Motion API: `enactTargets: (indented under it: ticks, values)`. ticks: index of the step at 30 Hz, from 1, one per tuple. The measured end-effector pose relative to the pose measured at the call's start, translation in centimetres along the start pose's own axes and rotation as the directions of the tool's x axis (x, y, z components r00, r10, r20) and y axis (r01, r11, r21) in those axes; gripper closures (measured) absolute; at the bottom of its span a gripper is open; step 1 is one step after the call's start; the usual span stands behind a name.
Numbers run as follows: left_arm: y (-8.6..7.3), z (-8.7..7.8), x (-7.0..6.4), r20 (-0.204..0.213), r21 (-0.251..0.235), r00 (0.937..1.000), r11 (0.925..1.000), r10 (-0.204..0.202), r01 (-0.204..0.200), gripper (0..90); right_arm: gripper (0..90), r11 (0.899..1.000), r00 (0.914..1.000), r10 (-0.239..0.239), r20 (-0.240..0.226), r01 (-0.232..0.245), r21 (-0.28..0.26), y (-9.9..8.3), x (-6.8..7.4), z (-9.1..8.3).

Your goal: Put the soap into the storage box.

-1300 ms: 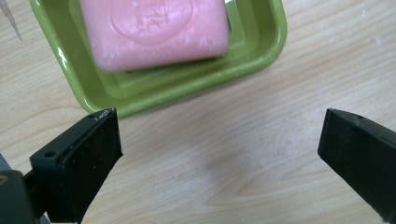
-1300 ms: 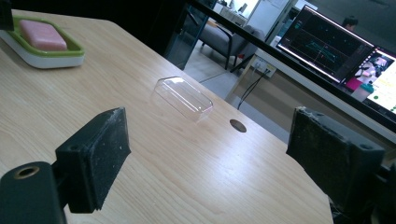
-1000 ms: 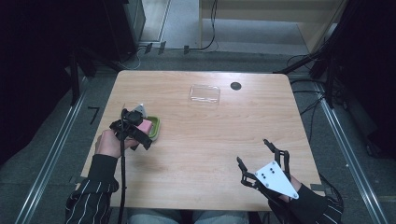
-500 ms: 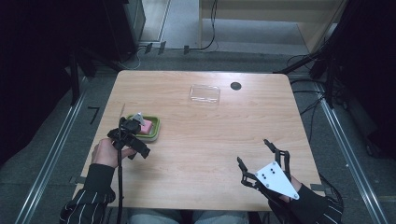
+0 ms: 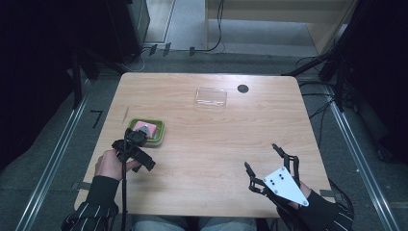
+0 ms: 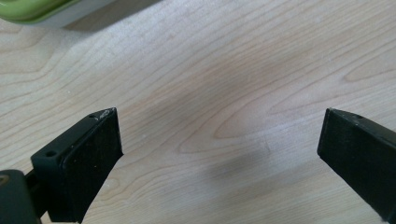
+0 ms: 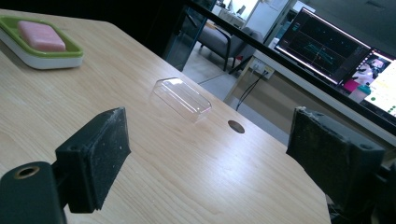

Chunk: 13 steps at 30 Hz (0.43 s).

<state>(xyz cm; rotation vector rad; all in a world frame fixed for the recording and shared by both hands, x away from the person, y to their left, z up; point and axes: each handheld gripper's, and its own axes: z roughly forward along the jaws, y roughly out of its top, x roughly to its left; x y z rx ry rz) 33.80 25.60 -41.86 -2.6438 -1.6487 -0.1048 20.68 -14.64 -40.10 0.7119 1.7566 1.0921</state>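
A pink soap bar (image 5: 145, 128) is seen lying in a green soap dish (image 5: 160, 132), just ahead of the left gripper (image 5: 143, 147), whose jaws are spread wide and empty above bare wood. The light dish (glossy, round-edged, white underneath) could be nudged along the smooth table (image 5: 207, 159) by a careless pass. The right gripper (image 5: 271, 161) is likewise held spread, the clear plastic lid (image 7: 181, 98) well ahead of it.

Black left gripper (image 5: 136, 150) trails a black cable; right gripper (image 5: 270, 167) carries a grey 3-cornered plate; dark striped sleeves (image 5: 94, 209).
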Motion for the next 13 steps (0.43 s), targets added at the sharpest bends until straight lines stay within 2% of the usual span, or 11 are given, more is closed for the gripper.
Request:
enactTargets:
  ticks: [13]
  values:
    - [-0.8, 1.2, -0.6, -0.015, 0.035, 0.9994, 0.9989, 0.03, -0.029, 0.5, 13.2, 1.0, 1.0, 0.001, 0.004, -0.001, 0.0, -0.1, -0.1, -0.1]
